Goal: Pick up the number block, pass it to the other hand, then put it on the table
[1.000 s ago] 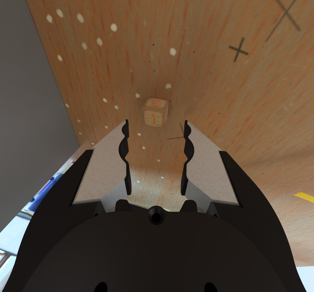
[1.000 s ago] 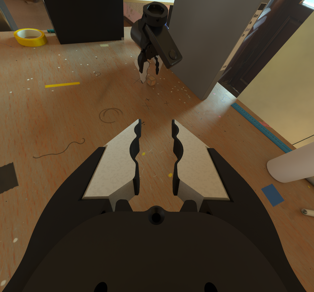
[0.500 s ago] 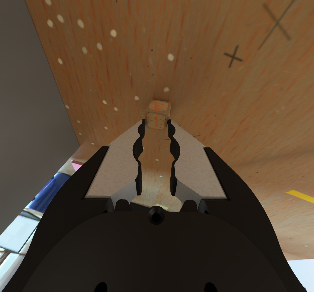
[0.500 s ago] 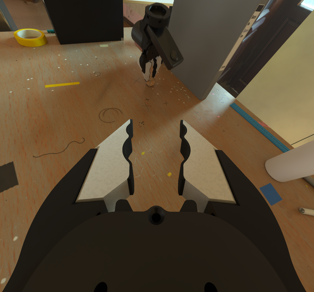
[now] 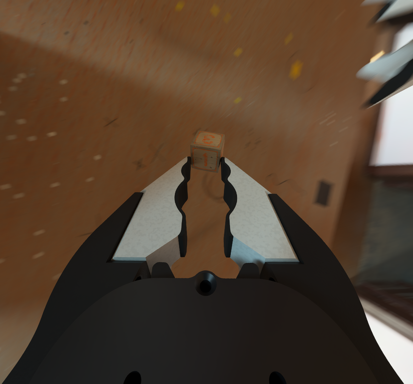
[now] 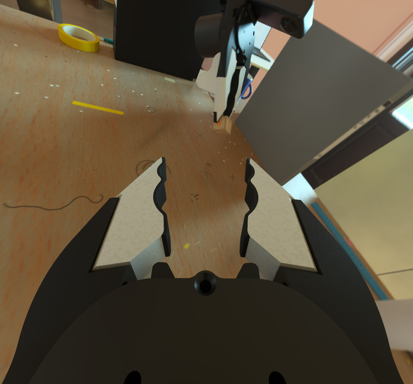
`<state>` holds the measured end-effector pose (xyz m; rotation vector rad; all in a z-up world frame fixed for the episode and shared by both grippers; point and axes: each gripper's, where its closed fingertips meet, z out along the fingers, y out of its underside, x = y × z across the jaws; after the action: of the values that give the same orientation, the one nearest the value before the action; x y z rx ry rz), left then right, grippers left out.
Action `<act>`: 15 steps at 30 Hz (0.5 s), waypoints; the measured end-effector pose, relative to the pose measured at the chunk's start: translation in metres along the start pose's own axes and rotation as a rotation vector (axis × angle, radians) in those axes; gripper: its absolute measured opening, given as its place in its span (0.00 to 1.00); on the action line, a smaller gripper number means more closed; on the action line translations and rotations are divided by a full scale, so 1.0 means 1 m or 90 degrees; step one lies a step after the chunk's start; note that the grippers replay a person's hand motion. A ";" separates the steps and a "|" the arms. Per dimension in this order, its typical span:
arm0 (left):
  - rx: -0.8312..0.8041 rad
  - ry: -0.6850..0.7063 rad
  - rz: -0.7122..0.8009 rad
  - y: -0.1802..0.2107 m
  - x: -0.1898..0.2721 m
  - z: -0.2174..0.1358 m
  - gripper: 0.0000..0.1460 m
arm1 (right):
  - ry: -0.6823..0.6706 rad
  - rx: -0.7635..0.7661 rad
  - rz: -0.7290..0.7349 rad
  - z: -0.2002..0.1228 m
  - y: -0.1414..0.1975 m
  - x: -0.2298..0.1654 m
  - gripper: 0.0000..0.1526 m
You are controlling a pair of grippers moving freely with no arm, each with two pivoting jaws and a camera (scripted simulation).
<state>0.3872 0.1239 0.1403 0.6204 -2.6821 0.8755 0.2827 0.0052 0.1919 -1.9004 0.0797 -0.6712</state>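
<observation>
number block [image 5: 207,151] between left gripper [image 5: 205,160] fingertips (above table [image 6: 67,149])

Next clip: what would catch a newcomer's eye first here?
The small wooden cube with orange numerals, pinched at the tips of the left gripper above the scuffed wooden table. Next, the right gripper, open and empty nearby, and the yellow tape roll at the table's far left.

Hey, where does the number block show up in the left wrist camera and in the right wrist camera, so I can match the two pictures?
Left wrist view: the number block sits just above centre, pinched between the left gripper fingertips.
Right wrist view: the number block is small, right of centre in the upper half, at the tips of the far left gripper.
Shared landmark: the left gripper itself, shut on the block, above the wooden table.
</observation>
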 end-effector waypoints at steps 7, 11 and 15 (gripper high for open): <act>0.107 0.225 -0.076 -0.031 0.091 -0.012 0.18 | 0.101 0.062 -0.118 0.037 -0.020 0.007 0.46; 0.090 0.270 -0.073 -0.033 0.121 -0.008 0.18 | 0.118 0.073 -0.149 0.044 -0.030 0.008 0.44; 0.089 0.292 -0.068 -0.036 0.133 -0.009 0.18 | 0.121 0.062 -0.160 0.044 -0.030 0.006 0.36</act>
<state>0.2879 0.0606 0.2133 0.5124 -2.1756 1.0371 0.3014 0.0526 0.2086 -1.7641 -0.0708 -1.0076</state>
